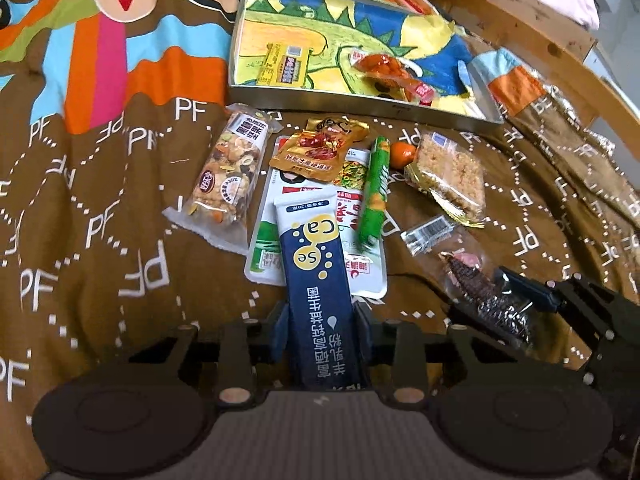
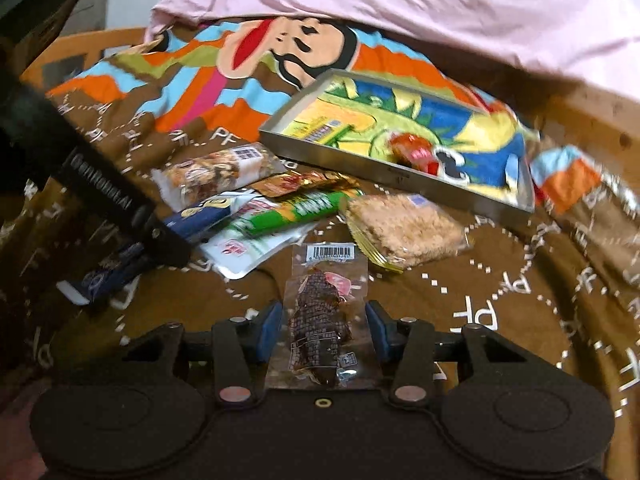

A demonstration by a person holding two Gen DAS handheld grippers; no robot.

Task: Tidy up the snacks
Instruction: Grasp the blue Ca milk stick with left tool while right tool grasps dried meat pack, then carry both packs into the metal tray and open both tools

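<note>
Left wrist view showed your brown patterned bedspread [image 1: 100, 208] carrying the metal tray [image 1: 360, 98]. Just below the tray lay the snack pile [image 1: 316, 184]. Your left tongs [image 1: 320, 336] were clamped on the navy milk-powder sachet [image 1: 316, 280], nearer you than the pile. Right of the sachet, your right tongs [image 2: 326, 332] pinched the clear packet of dark dried meat [image 2: 320, 312].

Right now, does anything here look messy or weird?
Yes. Only two snacks, the yellow bar and the red packet, lie in the metal tray. The others sit jumbled outside it: the green tube and orange-brown pouch overlap the white pouch.
</note>
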